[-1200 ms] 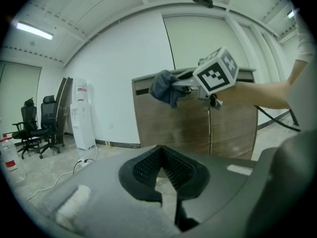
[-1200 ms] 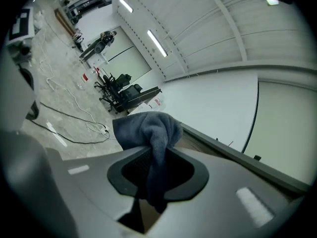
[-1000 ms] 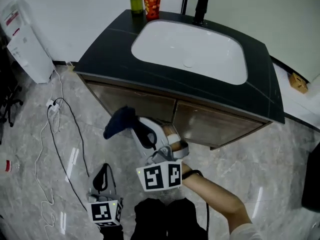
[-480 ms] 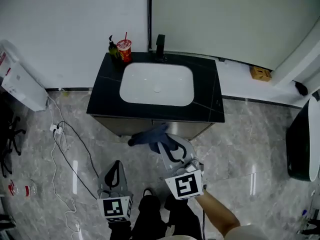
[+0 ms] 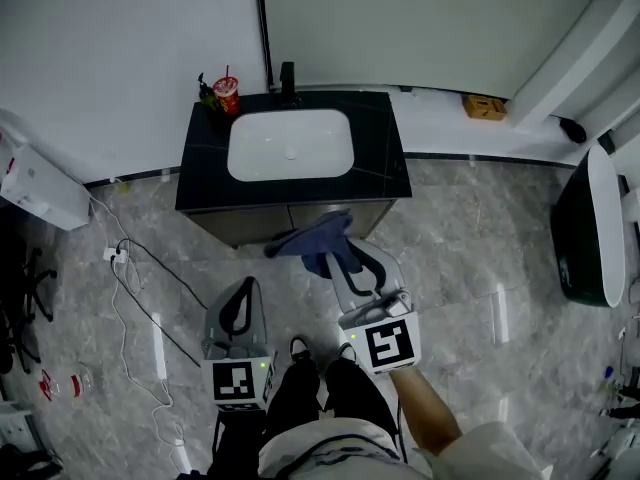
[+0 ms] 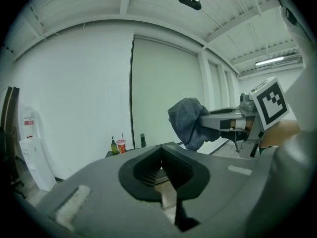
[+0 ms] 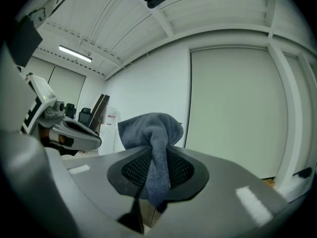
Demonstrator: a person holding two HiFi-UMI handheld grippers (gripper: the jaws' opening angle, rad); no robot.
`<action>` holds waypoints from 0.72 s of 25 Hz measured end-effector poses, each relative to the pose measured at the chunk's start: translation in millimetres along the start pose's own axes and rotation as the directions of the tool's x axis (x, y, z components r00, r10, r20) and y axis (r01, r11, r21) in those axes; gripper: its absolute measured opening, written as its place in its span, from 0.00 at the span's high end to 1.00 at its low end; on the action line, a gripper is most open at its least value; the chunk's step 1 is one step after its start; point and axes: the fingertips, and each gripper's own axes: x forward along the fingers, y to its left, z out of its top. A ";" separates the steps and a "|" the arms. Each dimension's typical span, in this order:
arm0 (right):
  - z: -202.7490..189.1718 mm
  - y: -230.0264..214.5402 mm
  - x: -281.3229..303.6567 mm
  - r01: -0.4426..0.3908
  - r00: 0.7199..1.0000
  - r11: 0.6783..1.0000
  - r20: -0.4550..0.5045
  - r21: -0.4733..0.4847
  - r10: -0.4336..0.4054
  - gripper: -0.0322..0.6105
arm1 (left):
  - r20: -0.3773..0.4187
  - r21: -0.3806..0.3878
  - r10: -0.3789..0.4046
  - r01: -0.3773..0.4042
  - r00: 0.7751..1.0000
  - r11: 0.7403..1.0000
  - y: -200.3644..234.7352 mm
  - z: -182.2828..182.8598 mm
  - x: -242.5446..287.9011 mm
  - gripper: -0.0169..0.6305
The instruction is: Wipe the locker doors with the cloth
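Note:
A dark blue cloth [image 5: 312,236] hangs bunched from my right gripper [image 5: 335,258], whose jaws are shut on it; in the right gripper view the cloth [image 7: 151,133] fills the gap between the pads. The cloth is held level in front of the wooden cabinet doors [image 5: 240,224] under the black counter [image 5: 385,158], apart from them. My left gripper [image 5: 247,286] is beside it on the left, jaws together and empty. In the left gripper view the cloth [image 6: 188,120] shows to the right, ahead of my own jaws [image 6: 159,175].
A white sink [image 5: 290,145] sits in the counter with a black faucet [image 5: 288,76], a red cup [image 5: 227,94] and a green bottle [image 5: 207,93] behind it. A white appliance [image 5: 40,190] and cables [image 5: 135,268] lie to the left. A dark rounded object [image 5: 580,228] stands to the right.
Both grippers have risen from near the floor, and the head view has pulled up and back, so the cabinet looks smaller. The right gripper has kept hold of the cloth.

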 end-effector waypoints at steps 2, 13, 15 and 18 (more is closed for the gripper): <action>4.3 -5.4 -19.9 0.018 1.000 1.000 0.008 -0.003 -0.018 0.83 | 0.011 -0.005 0.005 -0.005 1.000 1.000 -12.5 6.7 -6.8 0.97; 16.7 -56.2 -124.1 0.109 0.993 0.987 0.031 0.120 -0.113 0.83 | 0.074 0.037 0.013 -0.016 0.997 0.999 -99.2 51.1 -44.3 0.97; 17.7 -56.7 -134.9 0.113 0.992 0.986 0.033 0.123 -0.118 0.83 | 0.075 0.044 0.017 -0.020 0.997 0.999 -106.0 53.4 -52.5 0.97; 23.1 -61.2 -151.0 0.135 0.989 0.982 0.042 0.130 -0.142 0.83 | 0.080 0.052 0.001 -0.005 0.997 0.999 -117.6 61.8 -60.2 0.97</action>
